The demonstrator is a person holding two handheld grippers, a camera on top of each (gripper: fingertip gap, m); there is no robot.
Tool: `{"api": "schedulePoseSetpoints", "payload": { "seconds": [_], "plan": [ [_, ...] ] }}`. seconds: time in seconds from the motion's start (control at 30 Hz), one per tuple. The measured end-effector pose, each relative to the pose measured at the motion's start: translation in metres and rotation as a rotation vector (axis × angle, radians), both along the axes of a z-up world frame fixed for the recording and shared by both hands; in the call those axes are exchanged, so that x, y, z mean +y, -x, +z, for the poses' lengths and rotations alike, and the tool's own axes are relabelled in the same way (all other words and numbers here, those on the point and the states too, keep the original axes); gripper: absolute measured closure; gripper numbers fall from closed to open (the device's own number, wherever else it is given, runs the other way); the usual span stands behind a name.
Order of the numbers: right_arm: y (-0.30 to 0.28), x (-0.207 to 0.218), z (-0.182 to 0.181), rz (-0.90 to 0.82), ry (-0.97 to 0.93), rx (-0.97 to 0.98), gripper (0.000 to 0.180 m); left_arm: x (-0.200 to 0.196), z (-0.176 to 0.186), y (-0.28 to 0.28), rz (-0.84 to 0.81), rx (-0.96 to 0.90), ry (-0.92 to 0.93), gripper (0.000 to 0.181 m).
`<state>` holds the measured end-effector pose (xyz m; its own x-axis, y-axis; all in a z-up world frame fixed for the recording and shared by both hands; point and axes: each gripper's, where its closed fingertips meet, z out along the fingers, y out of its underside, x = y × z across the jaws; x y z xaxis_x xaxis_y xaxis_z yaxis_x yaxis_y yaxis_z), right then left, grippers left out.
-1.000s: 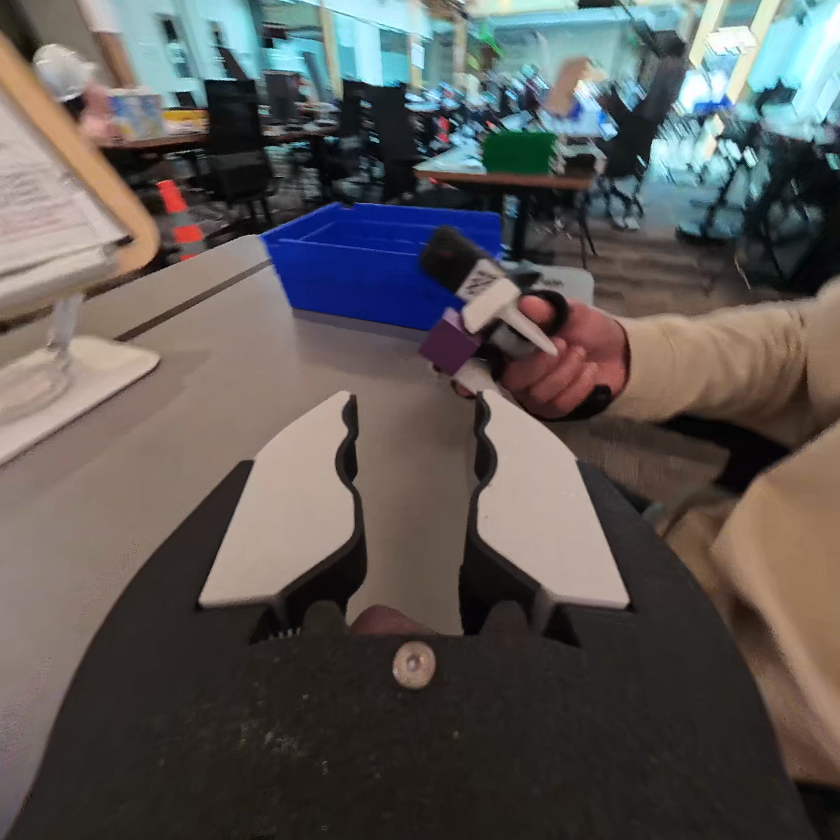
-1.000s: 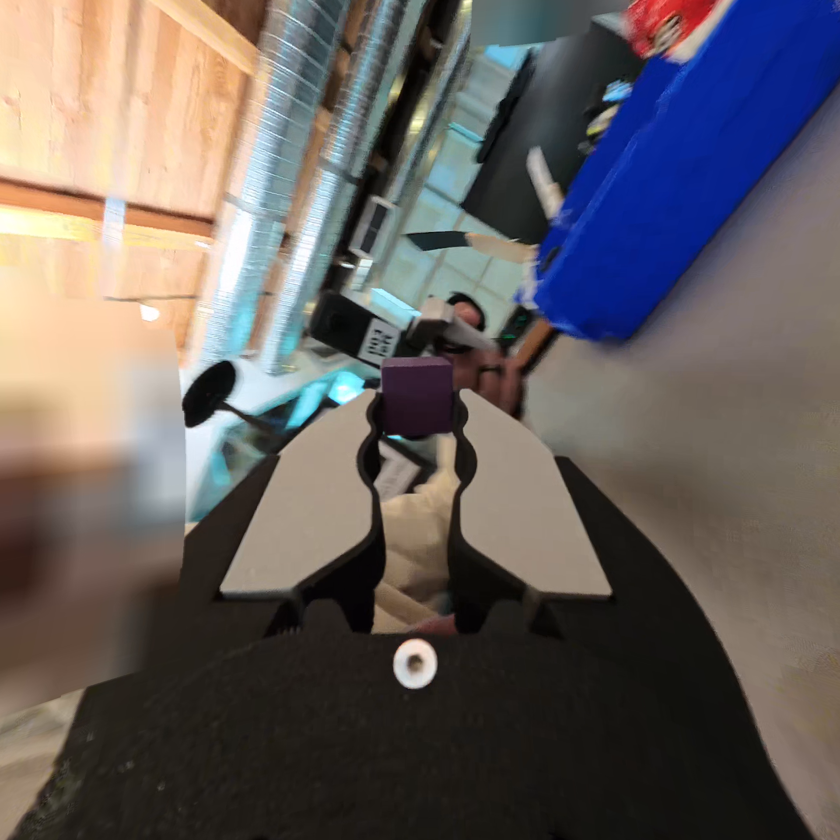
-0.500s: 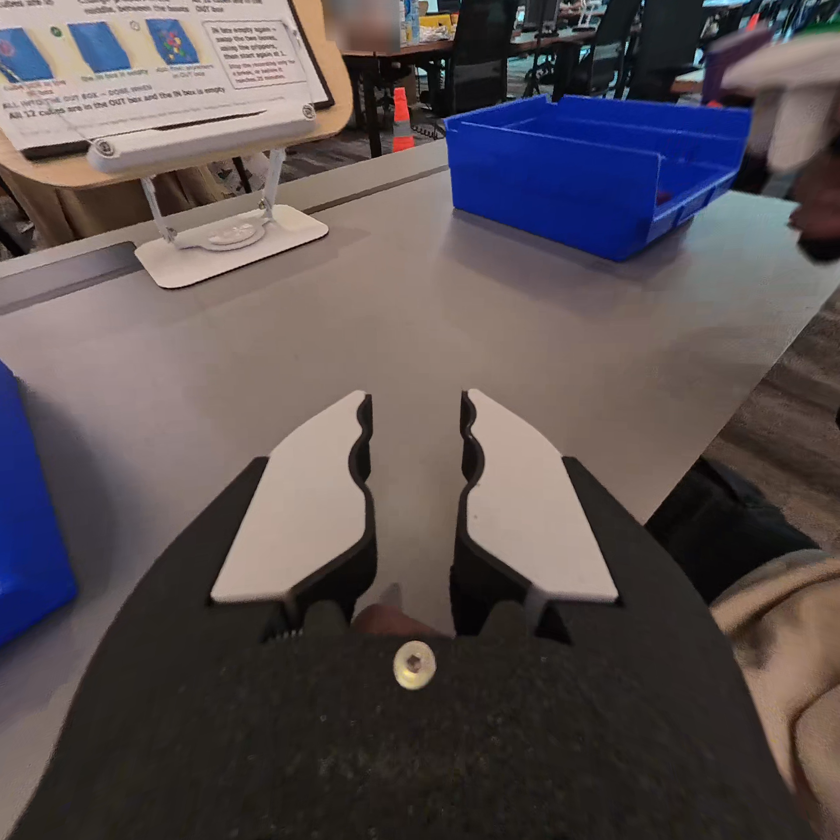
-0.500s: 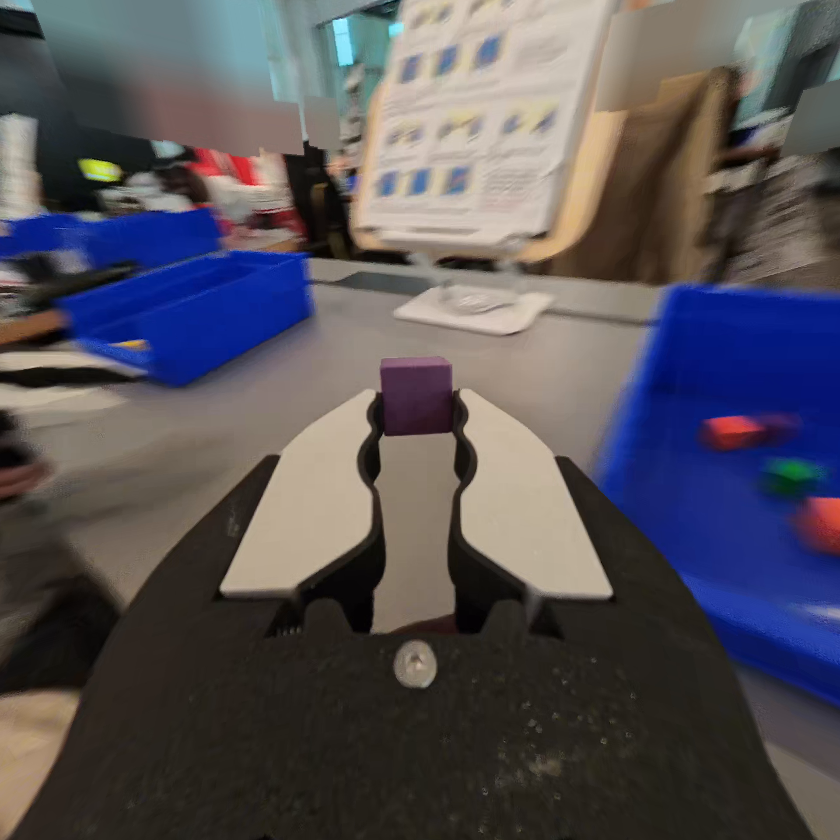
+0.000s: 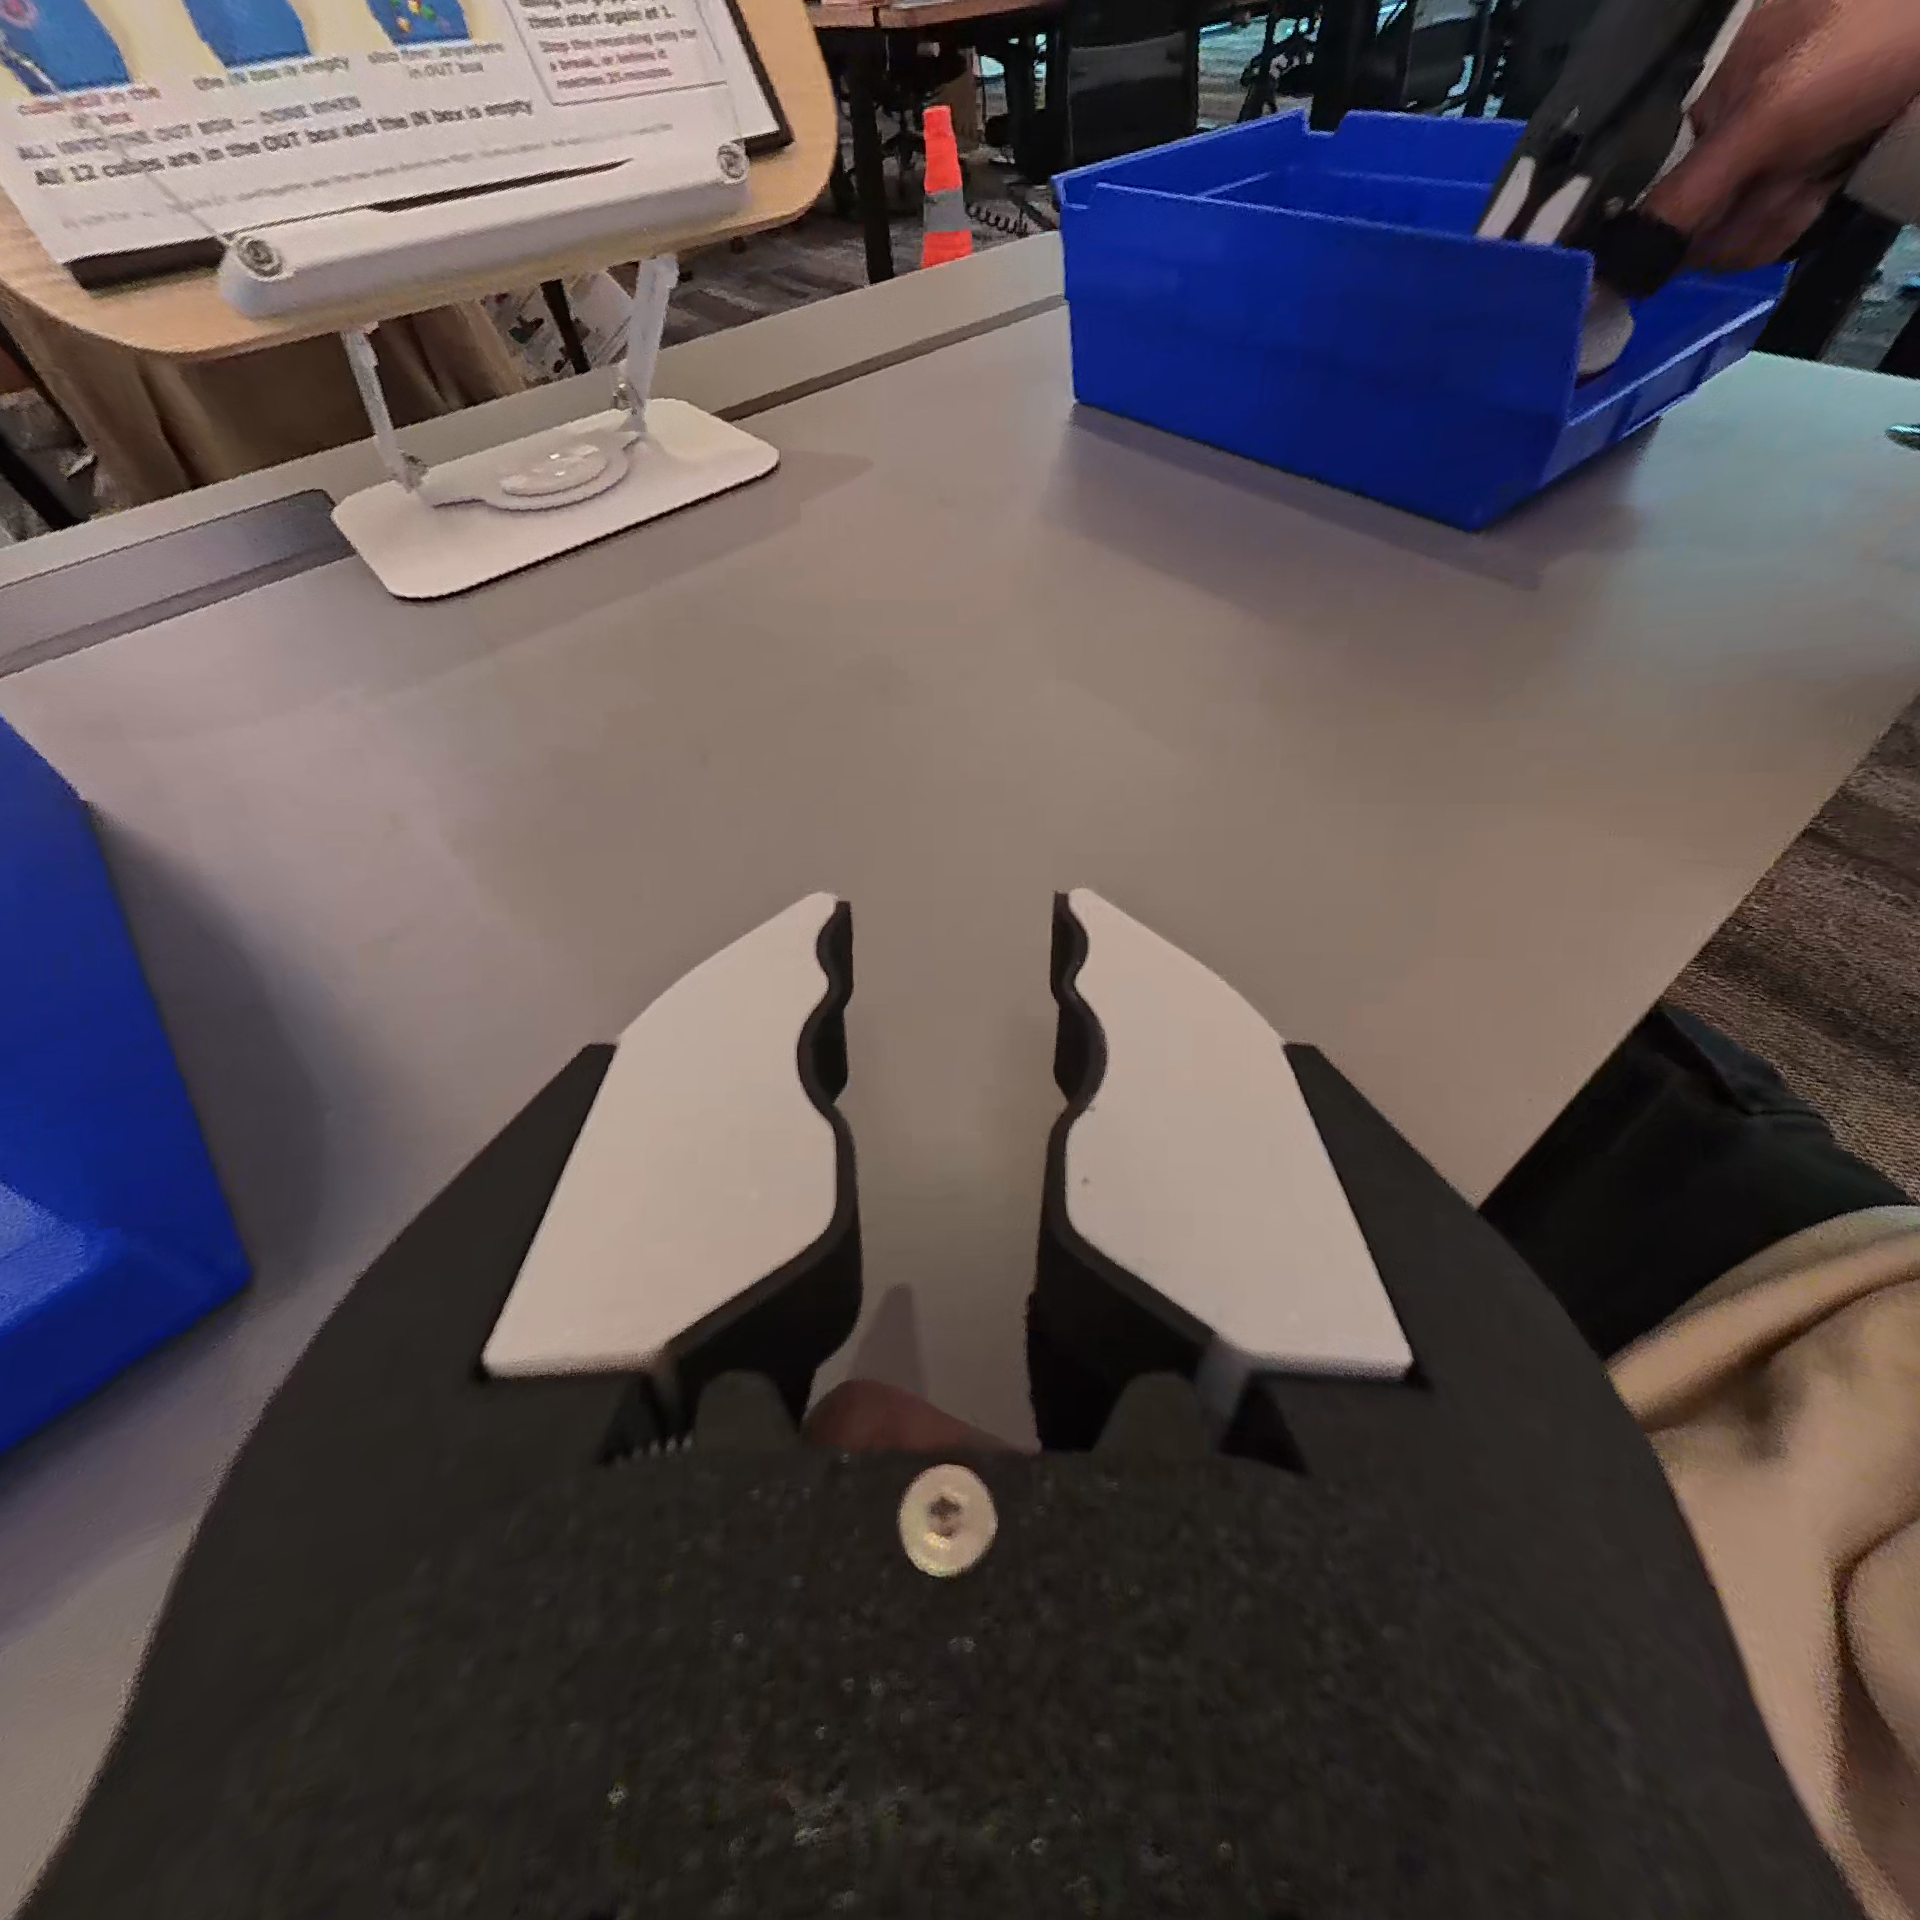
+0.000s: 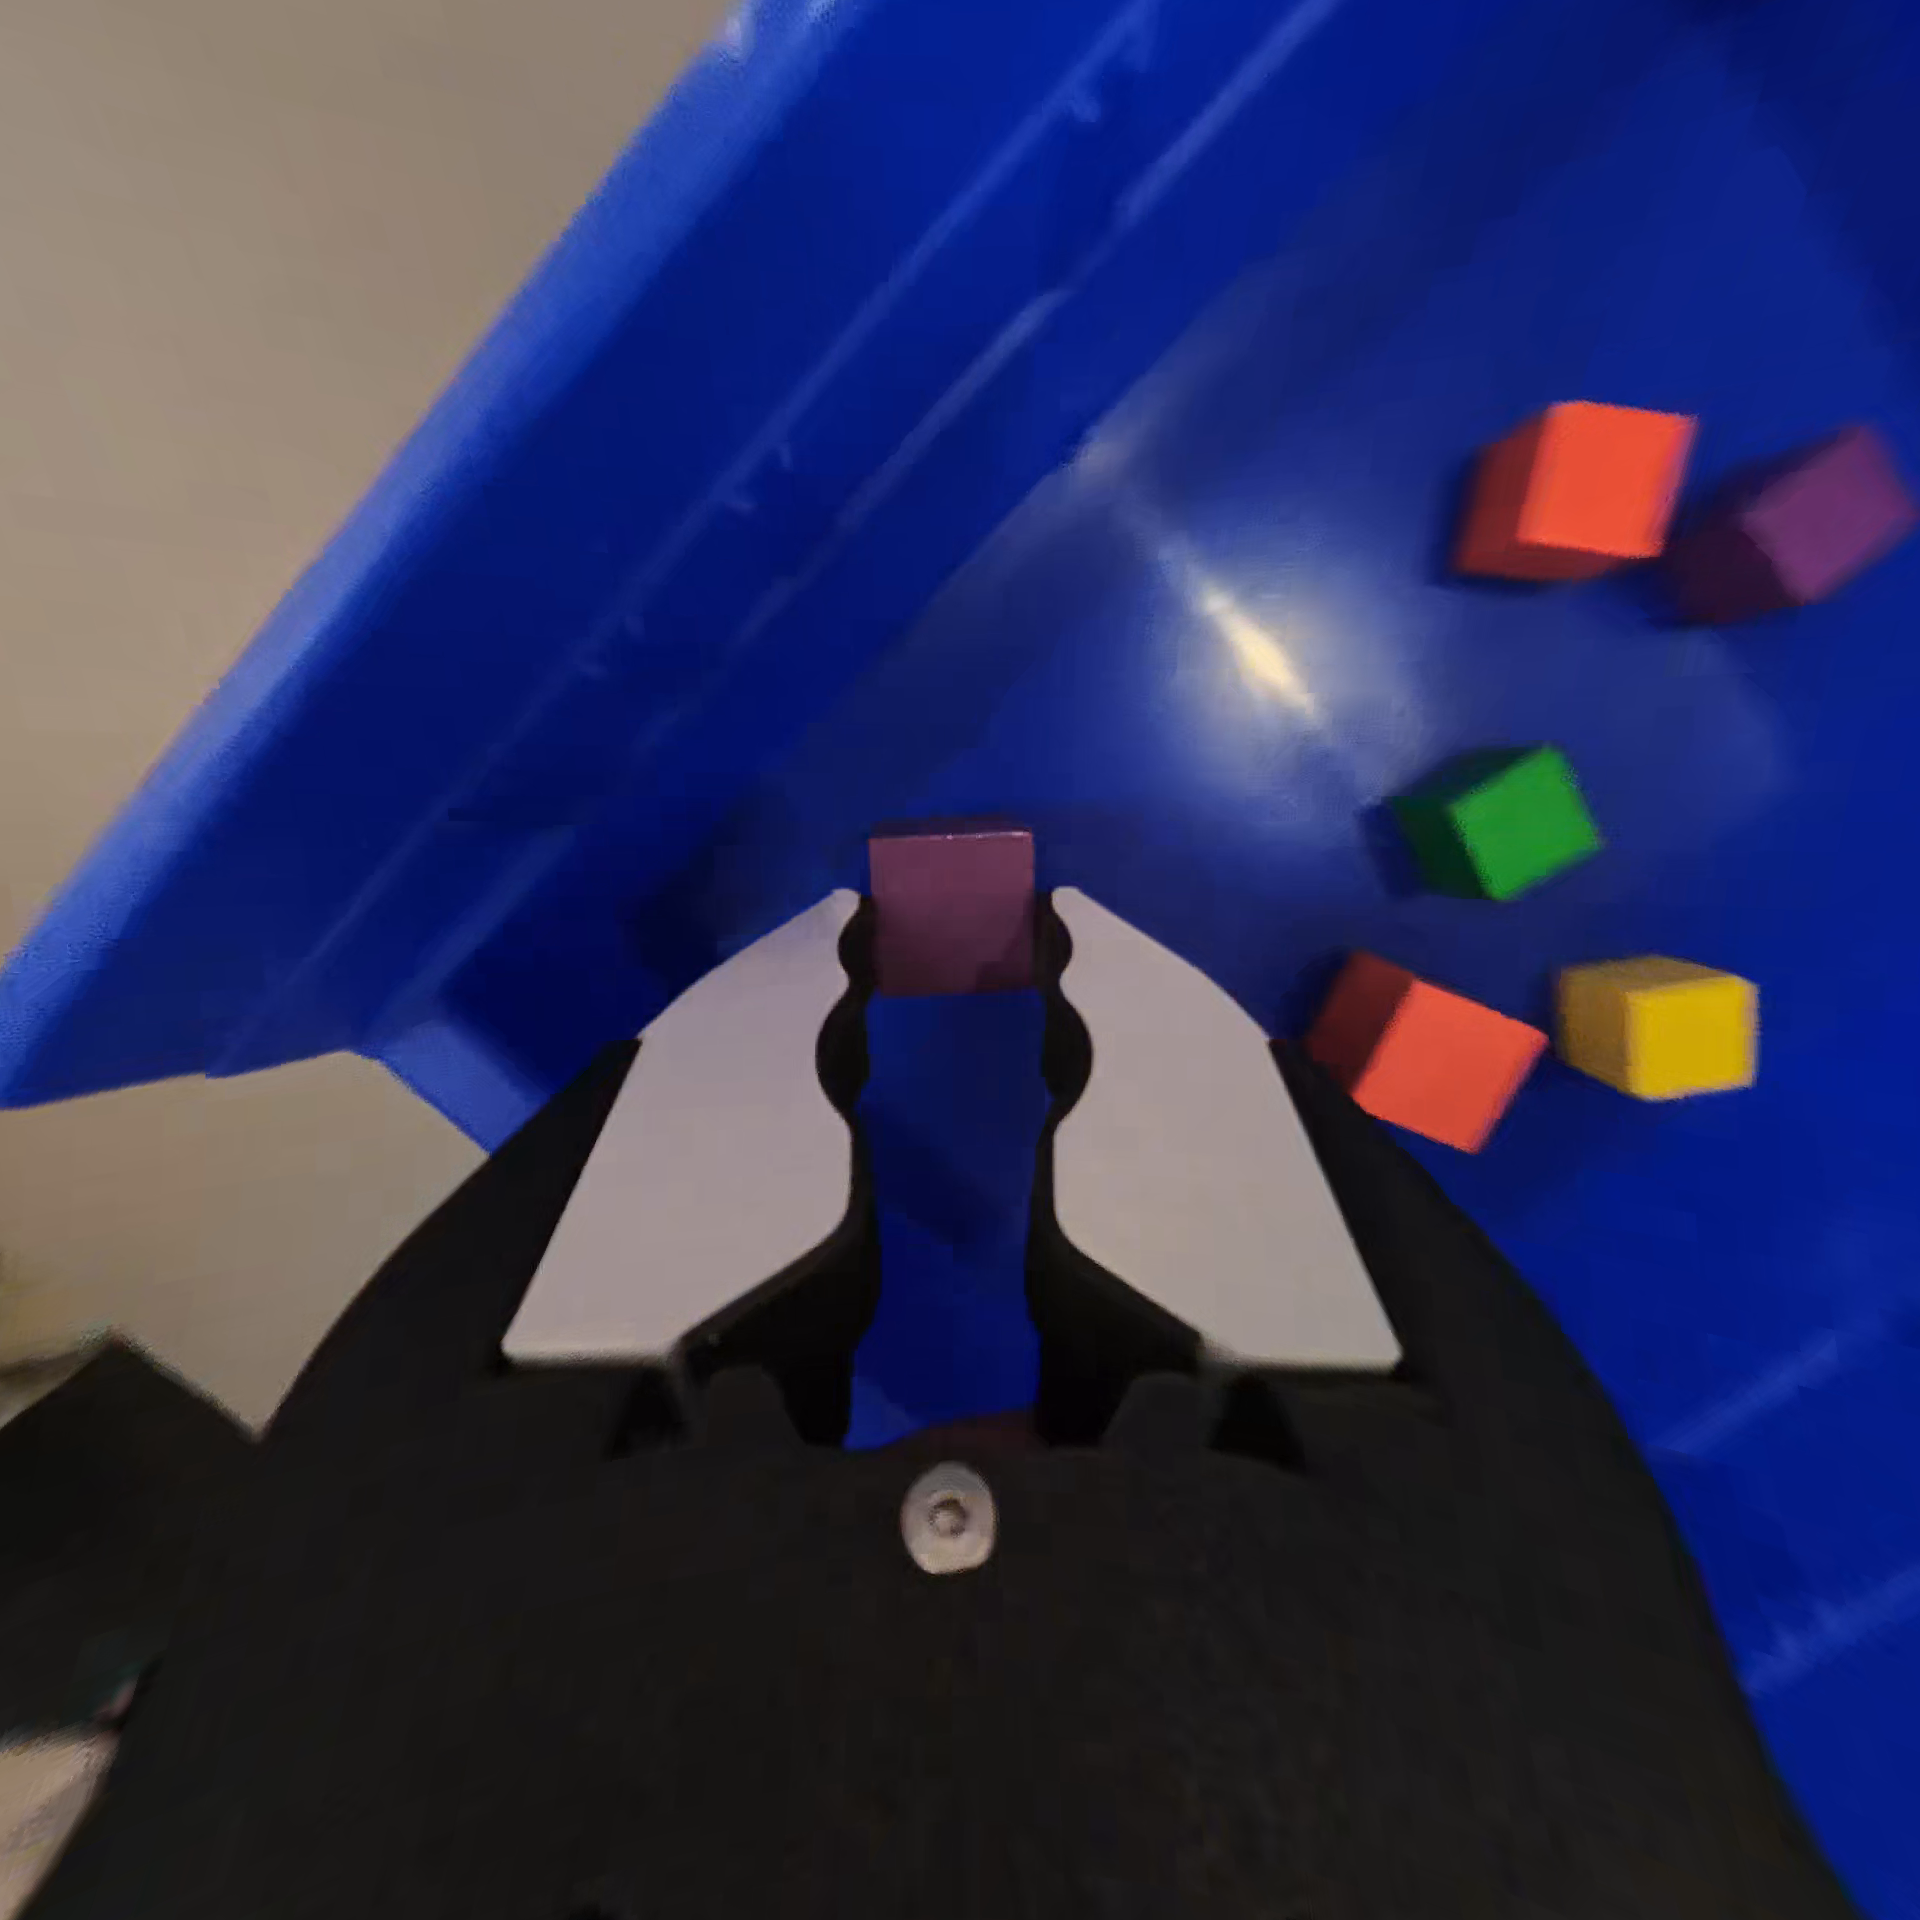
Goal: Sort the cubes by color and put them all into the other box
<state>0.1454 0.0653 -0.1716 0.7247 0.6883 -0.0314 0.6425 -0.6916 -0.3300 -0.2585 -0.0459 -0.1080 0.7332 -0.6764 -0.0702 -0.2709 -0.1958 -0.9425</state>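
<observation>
My right gripper is shut on a purple cube and holds it inside a blue box, near the box's wall. On the box floor to its right lie two orange cubes, a second purple cube, a green cube and a yellow cube. My left gripper is open and empty above the grey table. In the left wrist view the right gripper dips into the far blue box.
A second blue box shows at the left edge of the left wrist view. A white stand with an instruction board is at the back of the table. The table's edge runs along the right. An orange cone stands behind. Tip to tip, the grippers are about 45 cm apart.
My right gripper has swung with the purple cube from the air over the table down into the blue box. My left gripper has turned to face the table's middle and narrowed a little.
</observation>
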Motion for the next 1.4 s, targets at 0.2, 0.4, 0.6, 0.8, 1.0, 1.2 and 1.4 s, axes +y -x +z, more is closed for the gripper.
{"api": "schedulePoseSetpoints", "payload": {
  "seconds": [0.2, 0.4, 0.6, 0.8, 1.0, 1.2, 1.4],
  "plan": [
    [-0.002, 0.001, 0.034, -0.033, -0.138, 0.027, 0.136, 0.001, -0.003, 0.006, 0.007, -0.038, 0.045, 0.145],
    [0.080, -0.044, 0.150, -0.318, -0.788, 0.768, 0.143, 0.008, 0.000, 0.012, 0.037, -0.054, 0.050, 0.144],
    [0.209, -0.125, 0.104, -0.112, -0.789, 0.863, 0.142, 0.010, -0.009, 0.008, 0.029, -0.055, 0.110, 0.135],
    [0.238, -0.130, 0.073, 0.023, -0.845, 0.647, 0.146, 0.011, -0.016, 0.013, 0.040, -0.057, 0.170, 0.130],
    [0.238, -0.125, 0.070, 0.017, -0.789, 0.696, 0.148, 0.010, -0.008, 0.029, 0.066, -0.074, 0.163, 0.127],
    [0.240, -0.116, 0.069, -0.004, -0.708, 0.761, 0.149, 0.019, 0.015, 0.077, 0.136, -0.004, 0.102, 0.125],
    [0.242, -0.108, 0.067, -0.010, -0.686, 0.761, 0.149, 0.105, 0.078, 0.174, 0.312, -0.001, 0.037, 0.128]
  ]
}}
